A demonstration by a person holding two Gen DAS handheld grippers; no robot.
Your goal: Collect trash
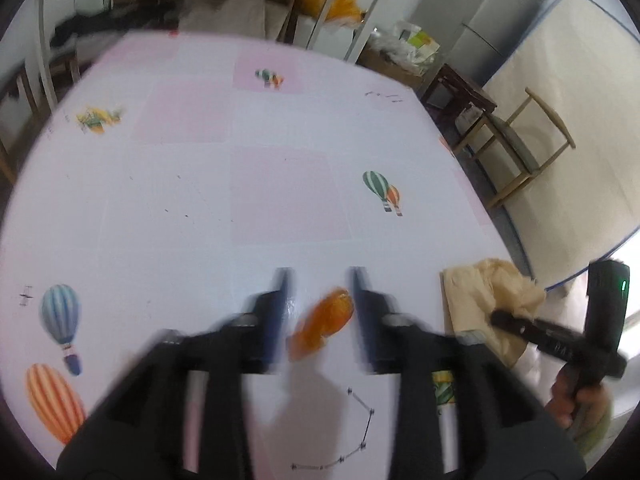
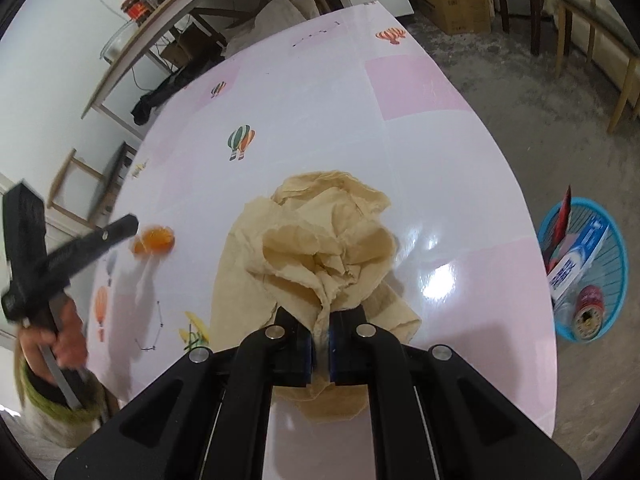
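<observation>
An orange piece of peel [image 1: 324, 320] lies on the white and pink table [image 1: 192, 208] between the blurred fingers of my left gripper [image 1: 321, 280]. The jaws stand apart on either side of it and I see no pad pressing on it. My right gripper [image 2: 322, 316] is shut on a crumpled beige paper [image 2: 320, 232], which spreads over the table [image 2: 440, 152] ahead of it. In the right wrist view the left gripper [image 2: 128, 226] hovers by the peel [image 2: 158, 240]. The left wrist view catches the right gripper [image 1: 500, 317] at the paper [image 1: 476, 296], with a hand [image 1: 576, 400] on its handle.
A blue basket [image 2: 612, 292] with boxes and a red roll in it stands on the floor off the table's right edge. A wooden chair [image 1: 516, 148] and a mattress stand beyond the table. Cluttered shelves [image 2: 160, 20] run along the far side.
</observation>
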